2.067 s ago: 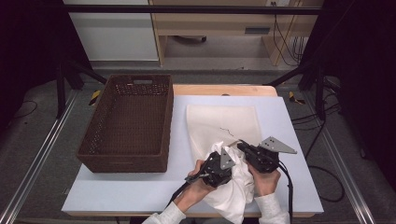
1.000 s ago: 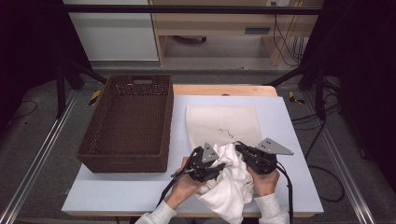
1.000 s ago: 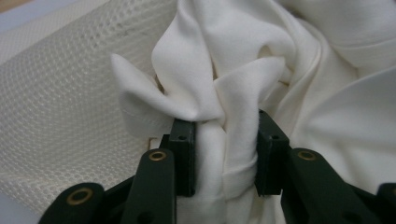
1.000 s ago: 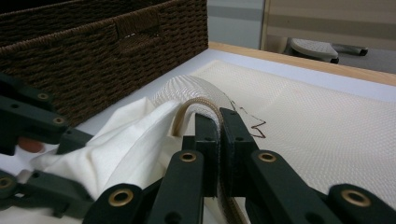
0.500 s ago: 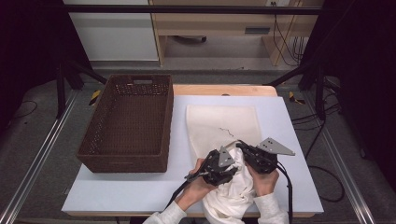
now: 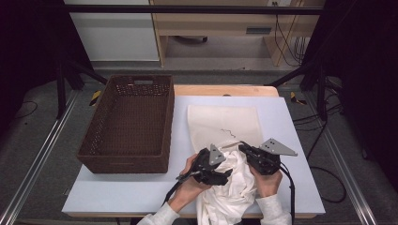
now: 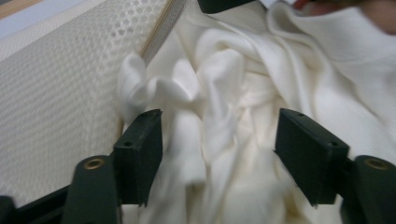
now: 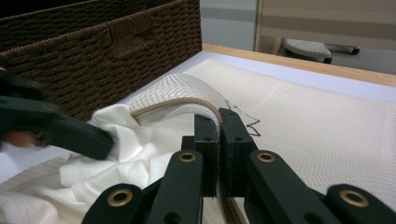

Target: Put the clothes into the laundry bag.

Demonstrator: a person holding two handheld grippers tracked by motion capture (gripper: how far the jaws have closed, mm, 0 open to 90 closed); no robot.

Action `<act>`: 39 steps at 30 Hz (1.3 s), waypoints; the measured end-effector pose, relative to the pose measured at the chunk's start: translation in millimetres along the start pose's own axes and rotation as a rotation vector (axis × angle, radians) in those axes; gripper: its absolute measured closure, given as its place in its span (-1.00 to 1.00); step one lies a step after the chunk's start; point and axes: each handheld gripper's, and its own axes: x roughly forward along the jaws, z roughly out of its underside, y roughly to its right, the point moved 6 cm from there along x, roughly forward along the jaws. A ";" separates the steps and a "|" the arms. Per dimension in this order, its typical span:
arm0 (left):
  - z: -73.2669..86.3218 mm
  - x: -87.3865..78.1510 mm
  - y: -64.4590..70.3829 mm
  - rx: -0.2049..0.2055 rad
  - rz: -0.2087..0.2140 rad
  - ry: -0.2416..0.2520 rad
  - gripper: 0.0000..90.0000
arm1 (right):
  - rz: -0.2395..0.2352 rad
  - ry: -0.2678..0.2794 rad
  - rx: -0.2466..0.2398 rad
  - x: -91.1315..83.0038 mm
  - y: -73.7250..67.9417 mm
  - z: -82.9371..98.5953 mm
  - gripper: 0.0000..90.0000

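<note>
**Stuffing white garment into mesh bag — right tool holds the mouth open**

We take the mesh bag as landmark; it lies flat on the table, mouth end toward the person.

- Left of the bag: brown wicker basket, rigid woven walls, just beside the bag, not touching that we can see. We judge it the likely drop-off for the filled bag.
- At the bag's mouth, left side: left tool, jaws spread wide apart around a bunched fold of the white garment, not closed on it. We read this as the pushing hand, set to grab or shove cloth inward.
- The garment sits at the bag's near end, partly inside the mouth, the rest trailing toward the table's near edge. Soft knit, heavily crumpled, no set shape.
- At the mouth, right side: right tool, jaws pinched together on the bag's tan corded rim. That lifts the rim into an arch, which keeps the opening clear.
- Bag fabric: fine honeycomb mesh, cream, limp; thin dark drawstring squiggled on top.
</note>
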 end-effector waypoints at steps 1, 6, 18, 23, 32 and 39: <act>5.1 -5.7 2.0 -0.001 0.011 -0.005 -0.42 | 0.000 -0.002 0.002 0.1 -0.3 0.2 0.94; 31.7 -0.1 10.3 -0.015 0.027 -0.041 -0.48 | 0.000 -0.006 -0.002 2.0 -1.7 1.1 0.93; -0.2 2.6 29.8 -0.002 0.036 0.041 0.68 | 0.005 -0.017 0.001 5.0 -1.8 3.9 0.94; -21.3 29.0 20.2 0.044 -0.028 -0.015 0.67 | 0.013 -0.004 0.006 2.9 -0.7 2.0 0.94; -11.4 68.6 -11.7 0.018 -0.081 -0.090 0.63 | 0.013 0.020 0.018 -7.1 4.8 -3.6 0.94; -8.6 35.8 1.2 0.030 -0.087 -0.049 -0.11 | 0.016 -0.013 0.015 -2.1 4.4 2.0 0.94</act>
